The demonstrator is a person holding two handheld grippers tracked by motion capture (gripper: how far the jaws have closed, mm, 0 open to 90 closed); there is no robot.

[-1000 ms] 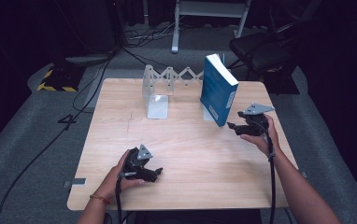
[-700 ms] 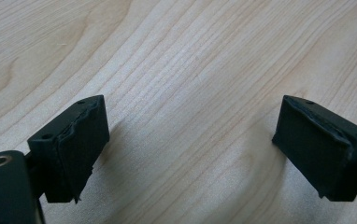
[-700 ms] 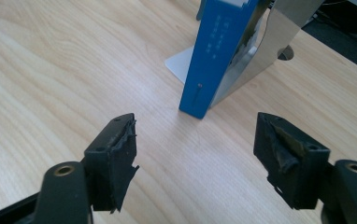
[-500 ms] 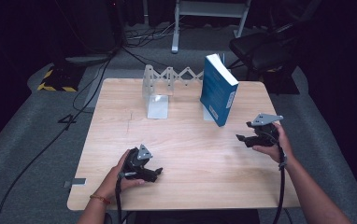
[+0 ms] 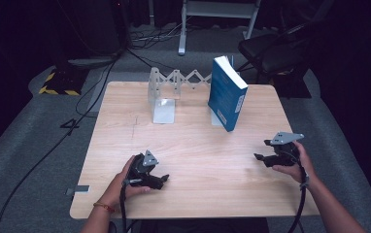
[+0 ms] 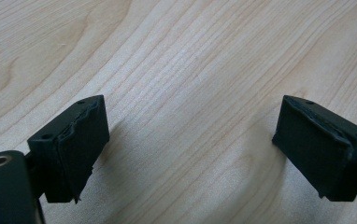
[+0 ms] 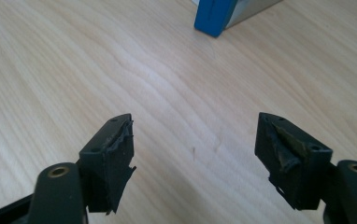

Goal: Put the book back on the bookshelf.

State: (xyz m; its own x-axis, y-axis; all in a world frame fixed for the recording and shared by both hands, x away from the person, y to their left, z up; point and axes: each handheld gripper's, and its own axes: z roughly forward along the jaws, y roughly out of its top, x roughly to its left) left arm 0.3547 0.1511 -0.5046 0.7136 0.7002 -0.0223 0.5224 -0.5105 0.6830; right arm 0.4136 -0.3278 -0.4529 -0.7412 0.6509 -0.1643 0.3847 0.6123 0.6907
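Note:
A blue book (image 5: 228, 94) stands upright at the back right of the wooden table (image 5: 193, 138), tilted against a metal folding book rack (image 5: 166, 90). My right gripper (image 5: 259, 158) hovers low over the table's right side, in front of the book and apart from it. Its jaws have just been opening and stand open over bare wood (image 7: 195, 149); the book's lower corner (image 7: 214, 16) lies farther off. My left gripper (image 5: 164, 180) rests near the front edge in the person's left hand. Its jaws are open with nothing between them (image 6: 186, 144).
A dark chair (image 5: 271, 48) and a metal stand (image 5: 212, 12) lie behind the table. Cables (image 5: 91, 87) run over the grey floor at the left, beside a yellow-and-black striped block (image 5: 57, 82).
The right hand has drawn back from the book toward the front right and sunk a little. Its jaws have widened. The left hand has kept still.

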